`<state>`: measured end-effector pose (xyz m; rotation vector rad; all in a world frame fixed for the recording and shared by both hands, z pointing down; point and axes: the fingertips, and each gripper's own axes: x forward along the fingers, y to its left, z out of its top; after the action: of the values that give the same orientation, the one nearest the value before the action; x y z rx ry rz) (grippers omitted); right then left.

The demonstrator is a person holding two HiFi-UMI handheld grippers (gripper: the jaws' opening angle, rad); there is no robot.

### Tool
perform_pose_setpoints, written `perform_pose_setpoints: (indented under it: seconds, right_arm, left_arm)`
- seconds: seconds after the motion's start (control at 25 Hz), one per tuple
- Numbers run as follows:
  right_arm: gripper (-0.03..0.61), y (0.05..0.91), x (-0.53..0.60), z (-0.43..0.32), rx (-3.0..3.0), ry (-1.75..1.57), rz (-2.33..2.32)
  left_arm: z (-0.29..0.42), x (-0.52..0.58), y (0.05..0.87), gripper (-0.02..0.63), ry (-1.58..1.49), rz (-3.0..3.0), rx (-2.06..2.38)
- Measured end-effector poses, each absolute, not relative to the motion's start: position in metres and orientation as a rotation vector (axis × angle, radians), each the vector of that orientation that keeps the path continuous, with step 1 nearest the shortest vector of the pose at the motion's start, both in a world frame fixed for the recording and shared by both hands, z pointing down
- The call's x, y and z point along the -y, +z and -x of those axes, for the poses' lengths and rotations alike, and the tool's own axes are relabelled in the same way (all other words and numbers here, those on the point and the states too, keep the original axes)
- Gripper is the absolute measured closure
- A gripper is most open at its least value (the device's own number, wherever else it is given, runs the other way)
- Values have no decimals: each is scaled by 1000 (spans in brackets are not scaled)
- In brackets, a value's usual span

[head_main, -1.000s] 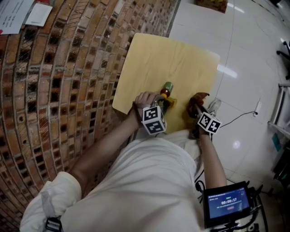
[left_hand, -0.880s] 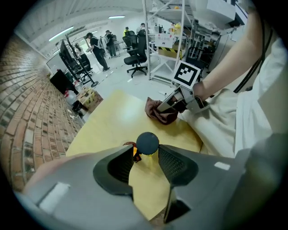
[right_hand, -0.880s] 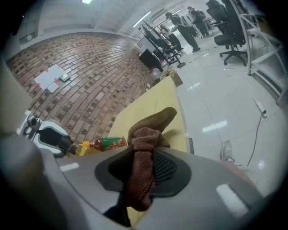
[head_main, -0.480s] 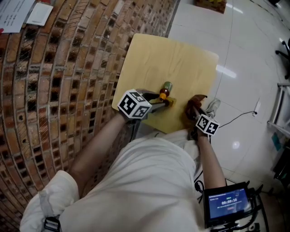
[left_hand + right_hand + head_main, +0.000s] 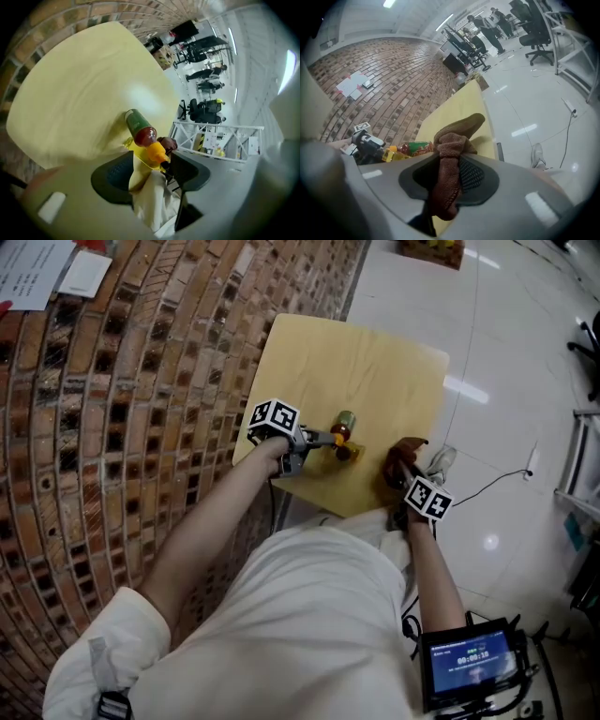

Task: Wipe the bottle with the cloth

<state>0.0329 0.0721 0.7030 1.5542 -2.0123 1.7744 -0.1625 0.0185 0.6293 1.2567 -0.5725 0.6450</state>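
Leaning over the pale wooden desk [image 5: 375,362], the person is working with a tool in each hand. In the head view, the left hand-held gripper [image 5: 322,439] is reaching in from the side of the brick wall [image 5: 141,381] toward the bottle [image 5: 343,422]. The bottle is lying on its side near the desk's front edge. The right hand-held gripper [image 5: 401,476] is hovering at the desk's near right corner, carrying the brown cloth [image 5: 405,452] at its tip, apart from the bottle.

In the left gripper view, the jaws are standing wide apart and have just been opening. The bottle's orange cap is pointing in between their tips, and neither pad is pressing on it. Something yellow is lying under the cap end; I cannot tell what it is.

In the right gripper view, the jaws are pinching the cloth, which is bulging above them and hanging below. The bottle is lying beyond, to the left.
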Motion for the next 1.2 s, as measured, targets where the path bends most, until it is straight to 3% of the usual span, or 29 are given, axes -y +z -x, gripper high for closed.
perform_pose_setpoints:
  seconds: [0.56,0.84,1.2]
  right_arm:
    - [480,710,-80,-48,1962,1809,-1644]
    - [480,706,-79,-49,1983,1770,-1654]
    - [480,665,-40,-32,2211,1682,-1572]
  left_arm:
    - [141,-14,651,336,517,-1105,588]
    - [138,-8,650,430,675,-1194,662]
    - [134,-3,646,439,846,-1317,660]
